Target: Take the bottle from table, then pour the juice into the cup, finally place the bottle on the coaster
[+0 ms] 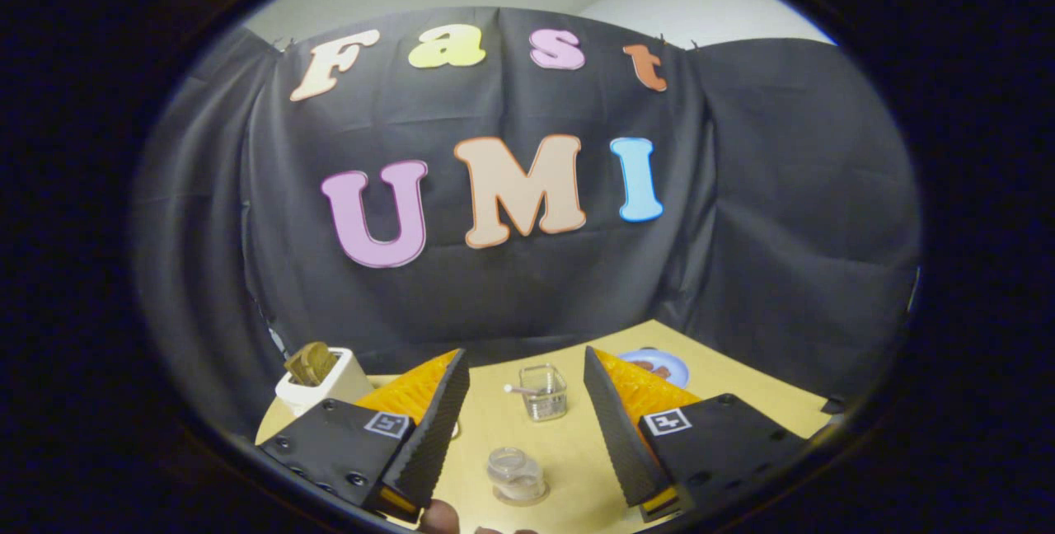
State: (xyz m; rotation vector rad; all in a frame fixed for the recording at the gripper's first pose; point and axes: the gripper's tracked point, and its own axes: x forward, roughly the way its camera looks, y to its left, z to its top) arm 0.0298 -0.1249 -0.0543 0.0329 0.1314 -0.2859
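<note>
The gripper (526, 419) is held above a yellow counter (569, 452), and its two fingers (433, 427) are spread wide apart with nothing held between them. Between the fingers, near their base, a small clear round thing (517, 475) is seen on a flat round mat, which is judged to be the coaster (522, 498). It may be the cup or a low bottle seen from above; which one cannot be told. A little farther on, still between the fingers, a clear square container (543, 391) with a small white-tipped stick at its side is seen. No bottle can be named for sure, so the place of the bottle cannot be told. It is judged that the task is near its start or its end; nothing is gripped, and no pouring is seen. If it is the start, the bottle is yet to be taken, the juice poured, and the bottle set on the coaster. Counted: one clear round thing, one coaster, one clear square container, one white box (323, 390) with brown pieces past the left finger, and one blue plate (672, 365) past the right finger.
</note>
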